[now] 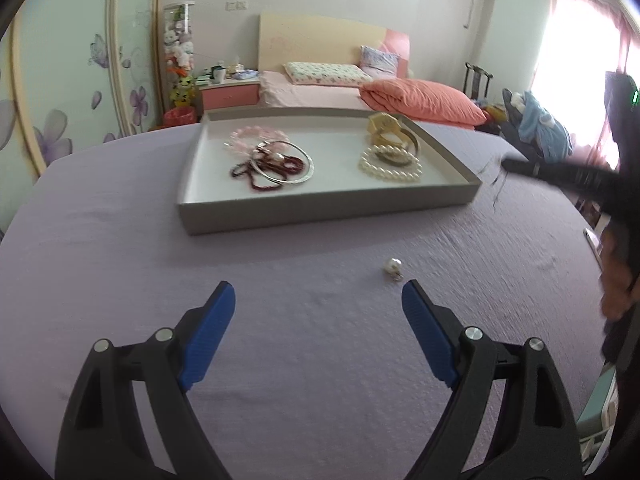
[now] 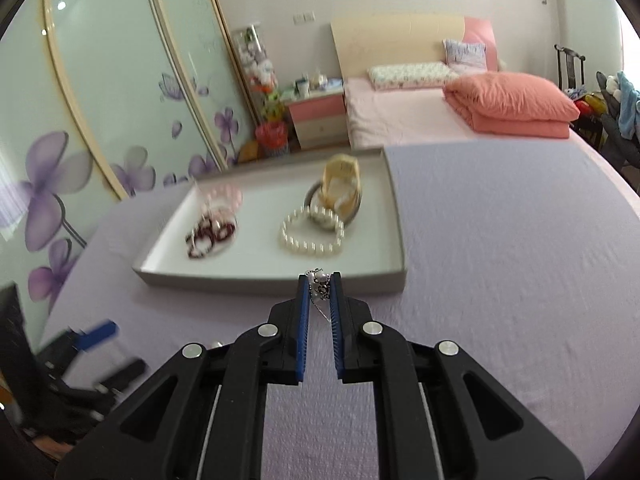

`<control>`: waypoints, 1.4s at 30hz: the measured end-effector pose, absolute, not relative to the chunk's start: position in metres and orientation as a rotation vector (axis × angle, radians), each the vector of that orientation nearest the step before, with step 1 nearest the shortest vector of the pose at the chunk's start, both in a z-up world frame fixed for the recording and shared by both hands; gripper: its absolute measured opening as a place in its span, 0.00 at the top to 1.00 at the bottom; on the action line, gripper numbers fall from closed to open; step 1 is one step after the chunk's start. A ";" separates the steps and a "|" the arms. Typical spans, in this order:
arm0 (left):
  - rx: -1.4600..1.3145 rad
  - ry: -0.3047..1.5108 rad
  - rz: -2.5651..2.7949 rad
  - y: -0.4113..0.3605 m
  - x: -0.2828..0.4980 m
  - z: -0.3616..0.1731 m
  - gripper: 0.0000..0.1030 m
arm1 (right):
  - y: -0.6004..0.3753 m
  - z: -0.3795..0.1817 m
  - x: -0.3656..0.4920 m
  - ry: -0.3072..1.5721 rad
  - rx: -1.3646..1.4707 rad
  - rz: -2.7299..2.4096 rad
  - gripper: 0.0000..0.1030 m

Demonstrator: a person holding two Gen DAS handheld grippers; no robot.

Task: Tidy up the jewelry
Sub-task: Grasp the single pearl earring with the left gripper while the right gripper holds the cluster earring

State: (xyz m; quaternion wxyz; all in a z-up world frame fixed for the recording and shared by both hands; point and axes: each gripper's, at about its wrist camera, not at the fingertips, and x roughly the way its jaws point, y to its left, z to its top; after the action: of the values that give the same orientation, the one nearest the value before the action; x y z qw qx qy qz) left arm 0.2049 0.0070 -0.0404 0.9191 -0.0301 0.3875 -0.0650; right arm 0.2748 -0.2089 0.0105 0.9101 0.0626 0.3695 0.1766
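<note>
A grey tray [image 1: 328, 212] [image 2: 272, 282] lies on the purple cloth. It holds a pearl bracelet [image 1: 390, 168] [image 2: 312, 240], a gold watch [image 1: 390, 130] [image 2: 340, 188], a pink bead bracelet [image 1: 260, 134], a silver bangle [image 1: 288, 164] and dark red beads [image 1: 256, 176]. My right gripper [image 2: 320, 278] is shut on a small pearl piece with a thin chain [image 2: 319, 285], held above the cloth in front of the tray's near rim. My left gripper [image 1: 318, 286] stands open over bare cloth. A single pearl earring [image 1: 392, 268] lies just beyond its right fingertip.
The right gripper [image 1: 506, 166] shows blurred by the tray's right end, and a hand [image 1: 616, 296] is at the right edge. The left gripper [image 2: 96, 332] appears blurred at lower left. A pink bed [image 2: 420, 120], a nightstand [image 2: 316, 120] and a flowered wardrobe [image 2: 100, 120] stand behind.
</note>
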 end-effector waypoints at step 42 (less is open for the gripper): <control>0.018 0.908 -0.037 -0.063 0.261 -0.073 0.87 | -0.220 0.004 0.272 0.770 0.134 0.361 0.90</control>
State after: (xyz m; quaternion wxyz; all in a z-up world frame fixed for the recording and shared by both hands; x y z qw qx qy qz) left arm 0.2615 -0.0631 -0.0732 0.8986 0.0085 0.4384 -0.0180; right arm 0.2722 -0.2195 0.0035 0.9089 0.0652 0.3730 0.1748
